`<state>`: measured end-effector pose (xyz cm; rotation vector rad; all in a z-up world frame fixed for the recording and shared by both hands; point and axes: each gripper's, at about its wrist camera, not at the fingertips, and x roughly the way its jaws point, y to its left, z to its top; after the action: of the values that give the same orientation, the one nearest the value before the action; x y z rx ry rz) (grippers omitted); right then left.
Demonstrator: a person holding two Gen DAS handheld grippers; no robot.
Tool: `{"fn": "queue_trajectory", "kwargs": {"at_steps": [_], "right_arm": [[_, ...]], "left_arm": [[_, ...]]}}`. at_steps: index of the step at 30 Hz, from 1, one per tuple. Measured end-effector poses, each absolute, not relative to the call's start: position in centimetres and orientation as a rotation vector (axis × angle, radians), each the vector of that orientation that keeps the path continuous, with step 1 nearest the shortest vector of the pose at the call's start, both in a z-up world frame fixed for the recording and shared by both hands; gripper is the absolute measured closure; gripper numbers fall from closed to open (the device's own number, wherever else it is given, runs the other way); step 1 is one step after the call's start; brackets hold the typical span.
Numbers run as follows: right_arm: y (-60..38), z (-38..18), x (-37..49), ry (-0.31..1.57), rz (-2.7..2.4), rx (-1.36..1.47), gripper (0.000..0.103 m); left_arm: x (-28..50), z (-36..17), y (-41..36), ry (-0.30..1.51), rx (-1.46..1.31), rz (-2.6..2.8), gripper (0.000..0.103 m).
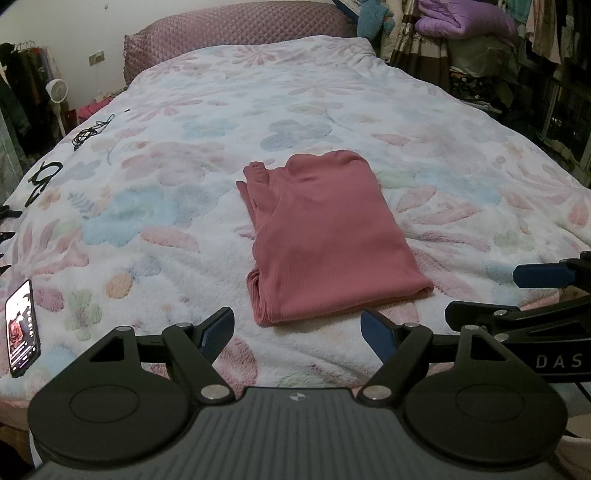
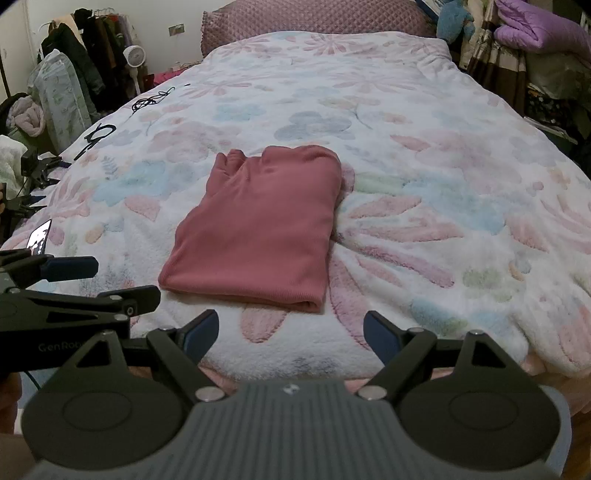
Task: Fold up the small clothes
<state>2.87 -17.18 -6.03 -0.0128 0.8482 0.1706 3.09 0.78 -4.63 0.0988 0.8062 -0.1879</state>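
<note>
Left wrist view shows the left gripper (image 1: 297, 332) held low over the near edge of the bed (image 1: 258, 92), its blue-padded fingers (image 1: 218, 330) spread wide apart with nothing between them; just beyond it the pink garment (image 1: 328, 236) lies folded into a compact rectangle on the floral blanket (image 1: 147, 206), a bunched sleeve or neck part showing at its far left corner; the right gripper (image 1: 517, 295) enters from the right edge, released too, near the garment's near right corner but not touching it; a lit phone (image 1: 23, 328) rests on the blanket at the left, with black cables (image 1: 92, 131) farther up that side. Right wrist view gives the same from the other side: the right gripper (image 2: 291, 332) is spread and empty, the folded garment (image 2: 258, 221) lying flat just ahead; the left gripper (image 2: 110, 280) shows at the left edge; a quilted pink headboard pillow (image 2: 314, 22) stands at the far end of the bed.
</note>
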Motion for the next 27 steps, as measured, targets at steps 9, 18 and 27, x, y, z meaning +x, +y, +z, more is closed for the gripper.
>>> {"fn": "queue_trajectory", "kwargs": {"at_steps": [9, 18, 27], "right_arm": [[-17.18, -6.04, 2.87, 0.848, 0.17, -0.013, 0.021], [-17.13, -6.02, 2.86, 0.847, 0.17, -0.015, 0.021], [-17.14, -6.02, 2.86, 0.848, 0.17, -0.015, 0.021]], "left_arm": [[3.11, -4.6, 0.7, 0.806, 0.101, -0.188, 0.012], [3.09, -4.61, 0.69, 0.802, 0.102, -0.188, 0.012], [3.17, -4.29, 0.81, 0.797, 0.106, -0.192, 0.013]]}}
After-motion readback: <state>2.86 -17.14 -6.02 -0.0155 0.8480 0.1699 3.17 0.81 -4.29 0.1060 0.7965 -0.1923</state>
